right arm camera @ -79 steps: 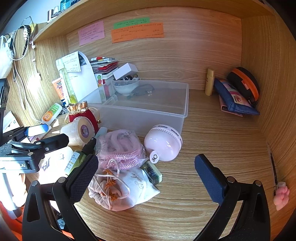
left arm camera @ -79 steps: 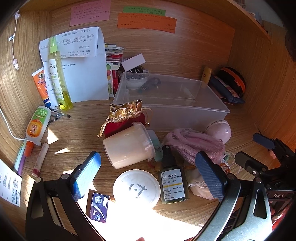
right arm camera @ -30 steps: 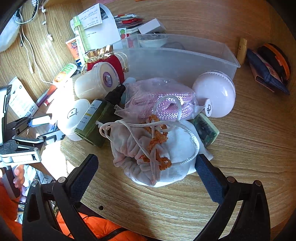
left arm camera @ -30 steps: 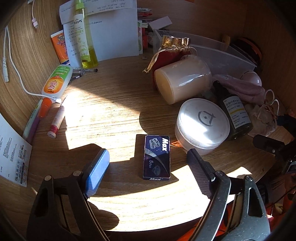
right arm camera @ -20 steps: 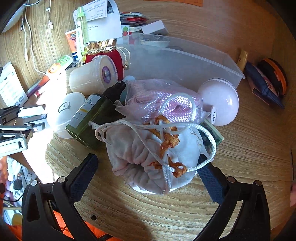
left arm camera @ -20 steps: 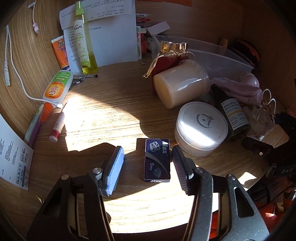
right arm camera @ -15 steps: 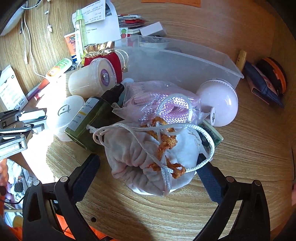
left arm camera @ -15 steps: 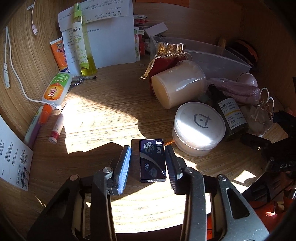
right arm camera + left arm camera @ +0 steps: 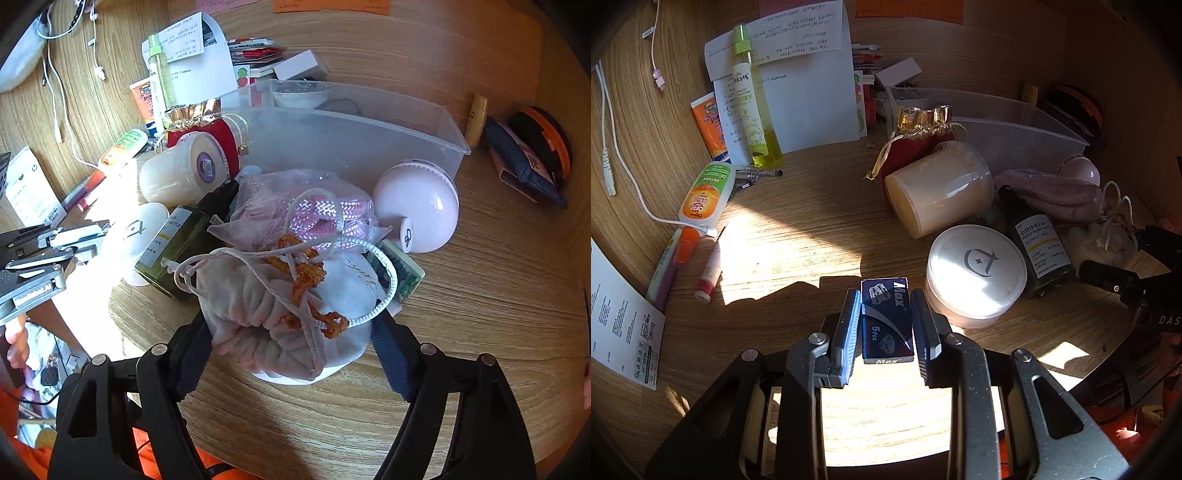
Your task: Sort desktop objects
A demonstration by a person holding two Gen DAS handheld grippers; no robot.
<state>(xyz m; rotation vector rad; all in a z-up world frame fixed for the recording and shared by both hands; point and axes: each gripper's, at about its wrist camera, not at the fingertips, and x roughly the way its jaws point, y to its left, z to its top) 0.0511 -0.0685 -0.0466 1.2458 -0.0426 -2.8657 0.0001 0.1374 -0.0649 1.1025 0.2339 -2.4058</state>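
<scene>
Left wrist view: left gripper (image 9: 885,321) fingers clamped on both long sides of dark blue blade box (image 9: 885,317), flat on tabletop (image 9: 798,225), just beside white round jar (image 9: 977,271). Right gripper (image 9: 291,343) fingers pressing both sides of white drawstring pouch (image 9: 280,317), before clear bin (image 9: 351,136).

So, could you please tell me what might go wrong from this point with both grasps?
The left tongs clamp the small Max box right beside the round white jar; a sideways lift might nudge it. The right tongs straddle the soft drawstring pouch, whose cord loops over the green box, so lifting may drag that along.
</scene>
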